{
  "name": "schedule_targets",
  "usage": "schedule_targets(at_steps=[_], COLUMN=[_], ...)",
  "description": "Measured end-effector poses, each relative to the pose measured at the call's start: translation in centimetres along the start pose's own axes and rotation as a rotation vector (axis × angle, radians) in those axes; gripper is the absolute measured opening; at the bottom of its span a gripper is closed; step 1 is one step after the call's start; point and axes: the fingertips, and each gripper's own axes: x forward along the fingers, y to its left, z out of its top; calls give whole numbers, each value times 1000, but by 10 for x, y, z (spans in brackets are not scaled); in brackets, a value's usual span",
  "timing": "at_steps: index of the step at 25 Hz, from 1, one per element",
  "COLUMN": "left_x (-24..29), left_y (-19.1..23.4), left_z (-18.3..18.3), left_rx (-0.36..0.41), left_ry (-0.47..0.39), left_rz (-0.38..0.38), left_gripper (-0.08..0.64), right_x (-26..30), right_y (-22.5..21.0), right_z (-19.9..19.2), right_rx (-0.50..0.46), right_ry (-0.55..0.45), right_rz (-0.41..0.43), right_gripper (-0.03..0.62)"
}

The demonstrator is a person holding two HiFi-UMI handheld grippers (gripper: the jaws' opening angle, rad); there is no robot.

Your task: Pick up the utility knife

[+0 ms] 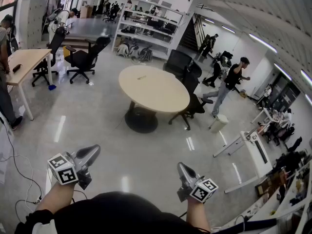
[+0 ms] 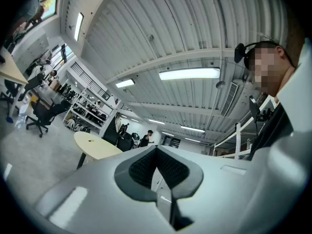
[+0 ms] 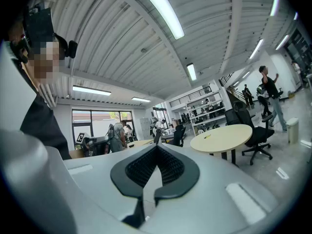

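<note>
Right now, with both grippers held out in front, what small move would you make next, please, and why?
Probably step toward the round table: the small object on it, likely the utility knife, lies far beyond the left gripper and the right gripper, both shut and empty.

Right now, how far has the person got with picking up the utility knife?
Nothing done yet. Both the left gripper and right gripper are shut and empty, well short of the round table. A small object lies on it, perhaps the knife, too small to tell. Left: walk up, open a gripper, grasp and lift.
</note>
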Motion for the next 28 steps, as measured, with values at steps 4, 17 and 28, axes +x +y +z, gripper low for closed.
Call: schedule_targets(at_steps=[4, 17, 28], left_x=[24, 70, 100], left_y=[-8, -28, -52], left_z=[-1, -14, -31], left_rx=[14, 40, 42], left_ry=[-7, -5, 8], left_rz=[-13, -29, 8], left_gripper=[-6, -6, -6], right_x=[-3, -24, -38], right_y=[-17, -66, -89], right_z=[11, 26, 32], right_rx=[-15, -27, -24], right_ry=[10, -7, 32], right_rz=[3, 11, 68], right_gripper=[11, 11, 14])
